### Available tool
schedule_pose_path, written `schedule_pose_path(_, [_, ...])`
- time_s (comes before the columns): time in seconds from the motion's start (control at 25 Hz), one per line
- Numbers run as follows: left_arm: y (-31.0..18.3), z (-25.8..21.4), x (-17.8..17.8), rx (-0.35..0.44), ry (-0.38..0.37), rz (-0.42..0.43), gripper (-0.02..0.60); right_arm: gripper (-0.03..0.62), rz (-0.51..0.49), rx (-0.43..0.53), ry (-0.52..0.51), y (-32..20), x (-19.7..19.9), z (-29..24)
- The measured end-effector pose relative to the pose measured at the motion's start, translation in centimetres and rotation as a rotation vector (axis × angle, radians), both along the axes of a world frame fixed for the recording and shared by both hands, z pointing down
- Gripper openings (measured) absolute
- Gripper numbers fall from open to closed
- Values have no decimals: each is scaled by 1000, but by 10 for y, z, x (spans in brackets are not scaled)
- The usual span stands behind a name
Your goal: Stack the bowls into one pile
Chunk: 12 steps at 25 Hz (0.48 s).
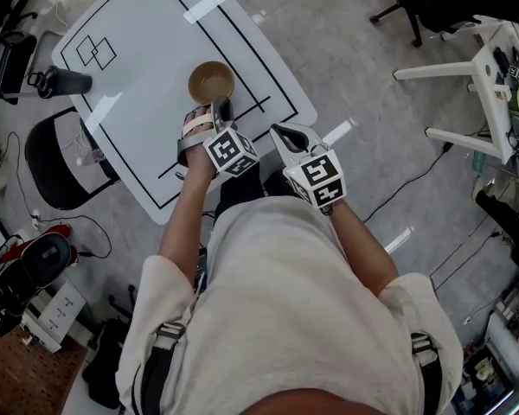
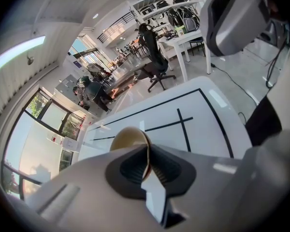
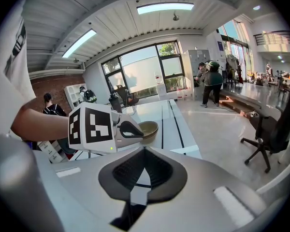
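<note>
Near the front edge of the counter (image 1: 138, 41), about midway along the side where the person stands, a tan bowl (image 1: 211, 82) sits among the black lines marked on the white top. The left tongs (image 1: 221, 111) slant down and are clamped on the bowl's near rim, one pad inside the wall and one outside. A pinch like that suits a thin-walled thing, whether to lift it or to steady it. The right tongs (image 1: 281, 134) hang just beside them at the counter's front edge, closed together on nothing. I'd guess they wait out of the way because one grip is enough here. Seen from the right tongs' side the rim looks doubled, so this may already be two bowls nested, though I can't say for sure. I see no other bowl on the counter, so the pile looks done or nearly so.
</note>
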<state>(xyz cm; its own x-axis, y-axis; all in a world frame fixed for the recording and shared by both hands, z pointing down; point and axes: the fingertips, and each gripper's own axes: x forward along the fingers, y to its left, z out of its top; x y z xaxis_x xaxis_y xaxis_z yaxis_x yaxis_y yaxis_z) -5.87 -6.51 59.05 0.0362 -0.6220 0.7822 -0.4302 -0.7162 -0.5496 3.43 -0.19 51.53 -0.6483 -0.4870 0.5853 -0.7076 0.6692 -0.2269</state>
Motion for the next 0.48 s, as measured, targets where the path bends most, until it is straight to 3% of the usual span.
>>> schedule_pose_path(0.28, [-1,2,0,-12,16,-14,19,-2,-6,-4,1,-4,-1,1])
schedule_pose_path(0.48, [-2,1,1,-31,70,-55,40,-2,-25,-7,0,-8,-4,2])
